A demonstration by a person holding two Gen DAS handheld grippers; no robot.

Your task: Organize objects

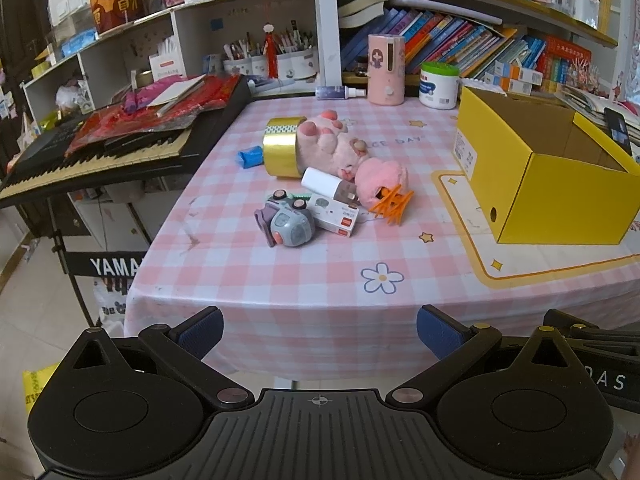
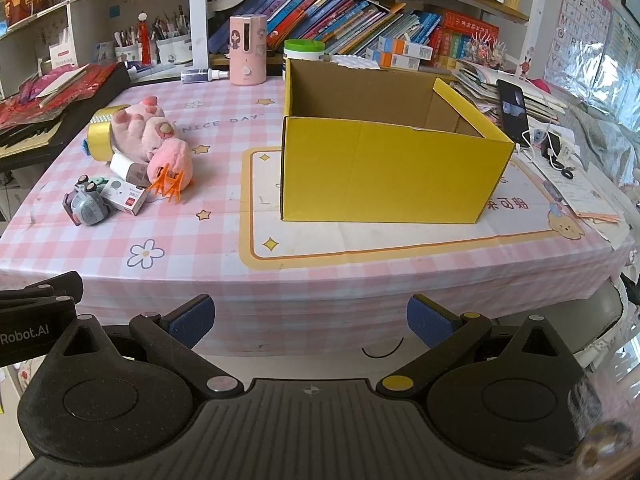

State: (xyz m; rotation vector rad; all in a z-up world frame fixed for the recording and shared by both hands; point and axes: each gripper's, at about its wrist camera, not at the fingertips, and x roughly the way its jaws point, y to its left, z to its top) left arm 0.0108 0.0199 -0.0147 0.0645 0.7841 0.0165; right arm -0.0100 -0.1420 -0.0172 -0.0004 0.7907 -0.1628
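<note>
A pile of small objects lies on the pink checked table: a gold tape roll (image 1: 280,148) (image 2: 100,136), a pink plush toy (image 1: 340,148) (image 2: 152,136), a white tube (image 1: 326,184), an orange clip (image 1: 392,202) (image 2: 168,186), a small white box (image 1: 336,214) (image 2: 126,194), a grey toy (image 1: 286,226) (image 2: 88,204) and a blue scrap (image 1: 250,157). An open, empty yellow box (image 1: 552,168) (image 2: 384,168) stands to the right. My left gripper (image 1: 320,332) and right gripper (image 2: 310,320) are both open and empty, before the table's front edge.
A keyboard (image 1: 100,152) piled with red packets borders the table's left. A pink dispenser (image 1: 386,68) (image 2: 248,50), spray bottle (image 1: 340,92) and white jar (image 1: 438,84) stand at the back under bookshelves. A phone (image 2: 512,110), cables and papers lie right of the box.
</note>
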